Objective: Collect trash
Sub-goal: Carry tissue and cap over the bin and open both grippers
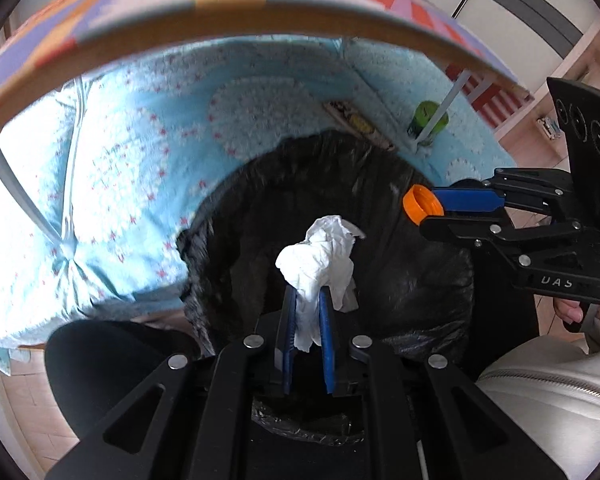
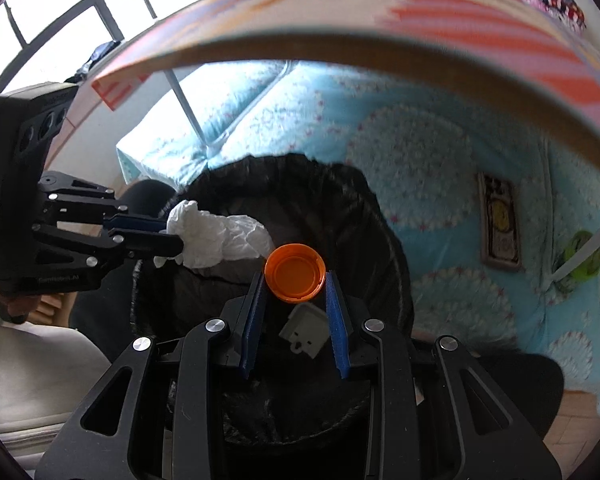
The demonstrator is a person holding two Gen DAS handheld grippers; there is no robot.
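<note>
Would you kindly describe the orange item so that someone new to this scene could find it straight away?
Start at the bin lined with a black bag, standing on the blue patterned mat. Above its opening, the right gripper pinches an orange bottle cap, hollow side facing the camera. The neighbouring left gripper holds crumpled white tissue; the cap is the only small, round, bright orange thing.
</note>
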